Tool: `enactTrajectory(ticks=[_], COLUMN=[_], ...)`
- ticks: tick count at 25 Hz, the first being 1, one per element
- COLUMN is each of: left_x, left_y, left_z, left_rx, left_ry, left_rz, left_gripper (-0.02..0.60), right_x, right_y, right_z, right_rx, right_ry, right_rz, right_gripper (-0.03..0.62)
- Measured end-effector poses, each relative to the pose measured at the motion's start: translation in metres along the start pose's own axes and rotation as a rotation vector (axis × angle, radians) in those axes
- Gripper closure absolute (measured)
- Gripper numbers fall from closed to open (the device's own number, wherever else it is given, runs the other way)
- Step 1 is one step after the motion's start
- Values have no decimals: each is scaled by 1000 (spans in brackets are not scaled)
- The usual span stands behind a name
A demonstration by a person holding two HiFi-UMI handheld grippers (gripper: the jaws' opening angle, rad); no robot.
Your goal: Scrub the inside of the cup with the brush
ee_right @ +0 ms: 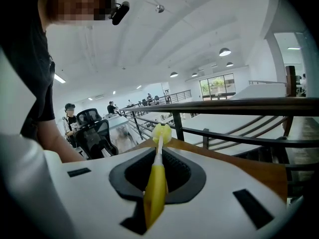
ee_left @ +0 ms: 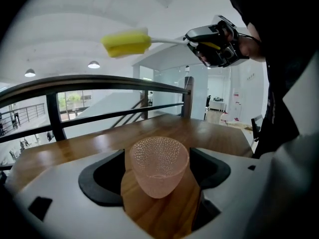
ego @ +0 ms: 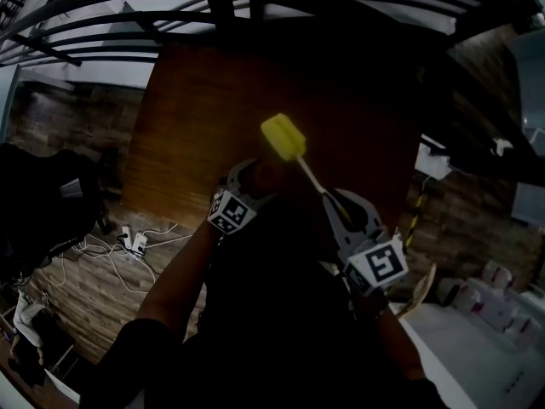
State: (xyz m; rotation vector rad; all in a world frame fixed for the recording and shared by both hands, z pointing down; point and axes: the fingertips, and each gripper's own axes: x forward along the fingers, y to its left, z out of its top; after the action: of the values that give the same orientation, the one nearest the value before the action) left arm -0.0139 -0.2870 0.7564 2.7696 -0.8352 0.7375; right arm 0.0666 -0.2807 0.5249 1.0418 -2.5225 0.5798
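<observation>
A pink, dimpled translucent cup (ee_left: 159, 166) stands upright on the wooden table (ee_left: 209, 133) between the jaws of my left gripper (ee_left: 159, 172). The jaws are open, and bare wood shows between the left pad and the cup. In the head view the left gripper (ego: 245, 184) is dark and the cup cannot be made out. My right gripper (ee_right: 158, 176) is shut on the yellow handle of the brush (ee_right: 155, 183). The brush's yellow sponge head (ego: 283, 136) is raised above and to the right of the left gripper. In the left gripper view, the sponge head (ee_left: 127, 43) and right gripper (ee_left: 212, 46) hang high over the cup.
A dark metal railing (ee_left: 99, 83) runs behind the table's far edge. On the floor to the left lie cables and a power strip (ego: 132, 244). A white desk (ego: 477, 348) stands at lower right. An office chair (ee_right: 94, 133) and a seated person (ee_right: 70, 118) are in the background.
</observation>
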Motion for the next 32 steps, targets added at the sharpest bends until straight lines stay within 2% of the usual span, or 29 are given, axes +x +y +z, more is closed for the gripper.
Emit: enactTrajectory(ticks=[5, 13, 19, 26, 32], left_x=[21, 45, 52, 54, 57], left_y=[1, -3, -2, 1, 4], left_z=[-26, -47, -54, -59, -59], left_rx=[33, 54, 68, 86, 69], left_ry=[75, 144, 175, 217, 294], left_rz=[-38, -96, -81, -88, -111], left_gripper=[198, 198, 201, 236, 241], right_x=[3, 9, 11, 11, 3], right_y=[-6, -10, -10, -11, -7], right_z=[-5, -12, -20, -23, -20], right_rx=[13, 37, 40, 43, 32], right_ry=[12, 29, 47, 57, 46], right_rz=[-19, -36, -38, -41, -33], right_gripper=[549, 549, 549, 549, 549])
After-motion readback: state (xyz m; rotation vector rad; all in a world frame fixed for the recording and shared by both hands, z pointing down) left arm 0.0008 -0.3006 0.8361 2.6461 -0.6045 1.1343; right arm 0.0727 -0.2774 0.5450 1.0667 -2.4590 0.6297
